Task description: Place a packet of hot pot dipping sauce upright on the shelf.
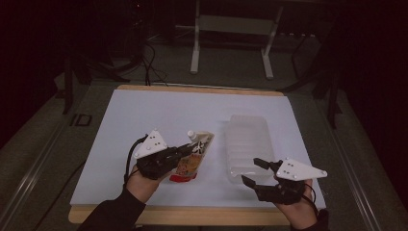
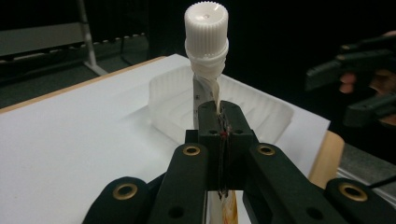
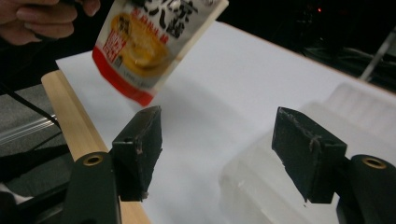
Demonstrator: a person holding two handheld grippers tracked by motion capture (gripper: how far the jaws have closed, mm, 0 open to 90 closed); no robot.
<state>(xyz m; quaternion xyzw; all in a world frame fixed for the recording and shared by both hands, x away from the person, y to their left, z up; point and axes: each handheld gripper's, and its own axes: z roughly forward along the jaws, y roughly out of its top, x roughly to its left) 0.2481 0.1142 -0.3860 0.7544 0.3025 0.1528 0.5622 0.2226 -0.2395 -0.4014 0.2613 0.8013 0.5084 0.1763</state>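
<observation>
left gripper (image 1: pixel 185 153) clamped tight on the pouch (image 1: pixel 193 161), jaws pinching its thin neck just under the white cap (image 1: pixel 191 134). in the left gripper view, cap (image 2: pixel 206 28) standing upright above the closed jaws, twisted neck of the pouch (image 2: pixel 205 88) squeezed between the pads, printed body hanging below them. pouch lifted clear of the white sheet (image 1: pixel 144 125), just left of the tray (image 1: pixel 248 144) and not touching it; red bottom edge lowest, toward the near edge of the sheet, cap end pointing away. seen from the right gripper view as a tilted pouch (image 3: pixel 149 42) with yellow and red print, in the air above the sheet (image 3: pixel 233 79), fingers of the left hand (image 3: pixel 37 16) beside it.

right gripper (image 1: pixel 253 171) open, nothing between the jaws, no contact with anything. held at the near end of the tray, over its near rim, well apart from the pouch. in the right gripper view, jaws standing wide, bare sheet between them, clear tray (image 3: pixel 289 154) lying behind and under the right-hand jaw. tray a clear ribbed plastic shell, resting flat on the sheet.
</observation>
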